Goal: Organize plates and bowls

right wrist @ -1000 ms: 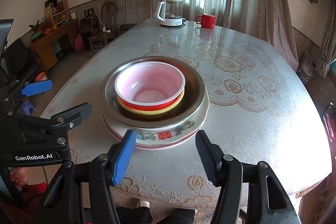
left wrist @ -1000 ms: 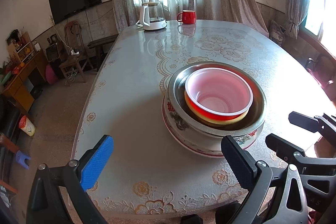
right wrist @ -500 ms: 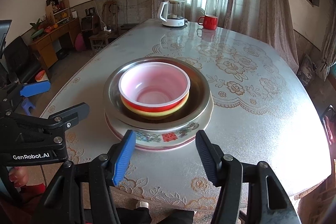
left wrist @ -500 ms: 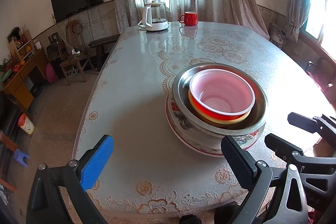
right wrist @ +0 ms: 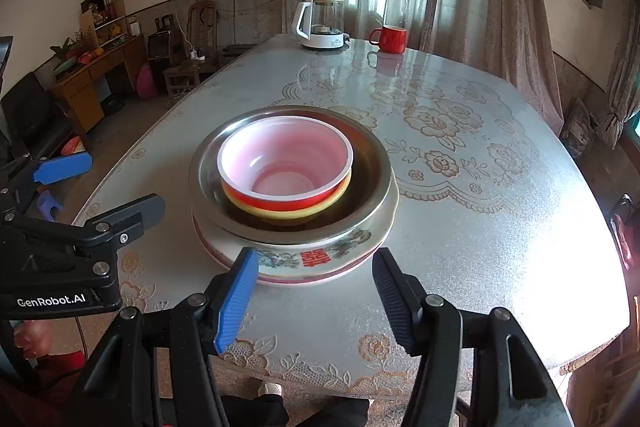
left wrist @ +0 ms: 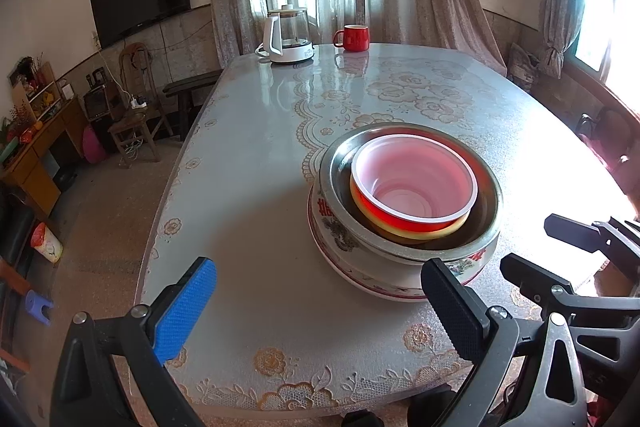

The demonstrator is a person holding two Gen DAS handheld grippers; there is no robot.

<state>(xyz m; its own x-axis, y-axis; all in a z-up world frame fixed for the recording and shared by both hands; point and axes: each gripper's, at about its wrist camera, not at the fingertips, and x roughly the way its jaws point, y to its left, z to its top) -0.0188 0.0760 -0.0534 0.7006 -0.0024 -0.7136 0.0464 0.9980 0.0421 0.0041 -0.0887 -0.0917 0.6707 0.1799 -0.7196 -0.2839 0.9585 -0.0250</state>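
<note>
A nested stack stands near the table's front edge: a red bowl [right wrist: 285, 169] with a pale pink inside sits in a yellow bowl [right wrist: 280, 215]. Both rest in a steel bowl [right wrist: 372, 183], which sits in a flower-patterned ceramic bowl [right wrist: 312, 259] on a plate [right wrist: 280, 281]. My right gripper [right wrist: 314, 277] is open just in front of the stack, touching nothing. My left gripper [left wrist: 320, 297] is open wide to the left front of the same stack [left wrist: 412, 195], with only bare table between its fingers. The right gripper [left wrist: 560, 247] also shows at the left wrist view's right edge.
A white-based glass kettle [right wrist: 322, 23] and a red mug [right wrist: 390, 39] stand at the table's far end [right wrist: 440, 75]. A wooden chair [left wrist: 136, 131] and cabinet [left wrist: 36, 155] stand on the floor to the left. Curtains hang behind the table.
</note>
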